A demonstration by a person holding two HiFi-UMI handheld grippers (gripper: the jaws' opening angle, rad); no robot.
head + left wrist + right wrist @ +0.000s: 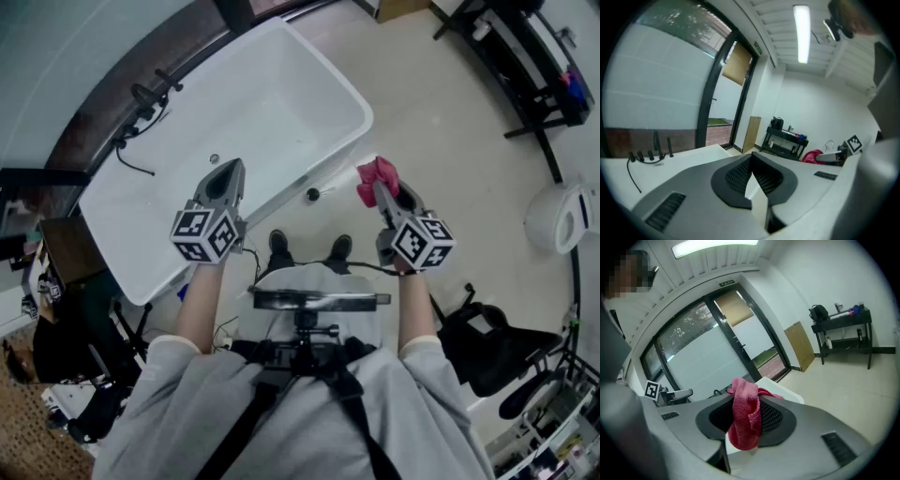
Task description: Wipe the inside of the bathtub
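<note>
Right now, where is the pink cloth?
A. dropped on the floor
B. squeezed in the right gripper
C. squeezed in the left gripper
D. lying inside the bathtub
B: the pink cloth hangs pinched between the jaws of the right gripper, while the left gripper is closed with nothing in it.

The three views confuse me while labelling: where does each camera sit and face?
Head view: on the person's head, looking steeply down at the bathtub; forearms, left gripper, right gripper and shoes show.
Left gripper view: on the left gripper, looking along its shut fingers towards the glass door.
Right gripper view: on the right gripper, looking along fingers clamping a pink cloth.
Shared: both gripper views show the black shelf and the other gripper.
</note>
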